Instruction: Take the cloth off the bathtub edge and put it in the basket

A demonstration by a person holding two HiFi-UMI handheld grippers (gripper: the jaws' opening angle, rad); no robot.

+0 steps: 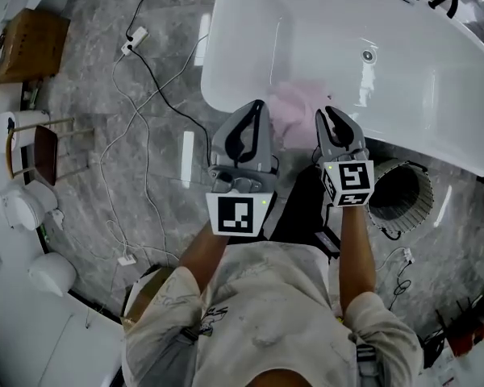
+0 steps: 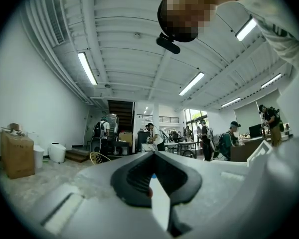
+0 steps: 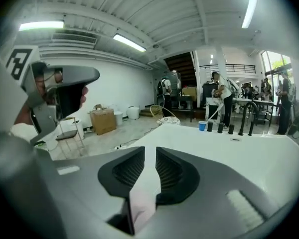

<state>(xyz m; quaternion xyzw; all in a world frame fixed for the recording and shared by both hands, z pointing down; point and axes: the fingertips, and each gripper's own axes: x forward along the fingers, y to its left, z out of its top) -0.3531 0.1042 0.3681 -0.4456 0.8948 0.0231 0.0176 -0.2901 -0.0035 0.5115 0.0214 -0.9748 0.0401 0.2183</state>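
Both grippers at the tub rim, cloth not yet taken

The pink cloth (image 1: 294,111) lies bunched on the near edge of the white bathtub (image 1: 226,87), between the two grippers. The left gripper (image 1: 256,107) is just beside it with its jaw tips pressed together, as far as the view along them shows. The right gripper (image 3: 150,152) has only a narrow slit between its pads, with nothing pinched; the pink low in the gap is probably the cloth beyond them. The basket (image 1: 403,196) stands on the floor by the tub, near the right gripper. The risk is that so slim an opening shoves the cloth instead of straddling it, so it slides into the basin, or takes a thin fold that slips before the basket.
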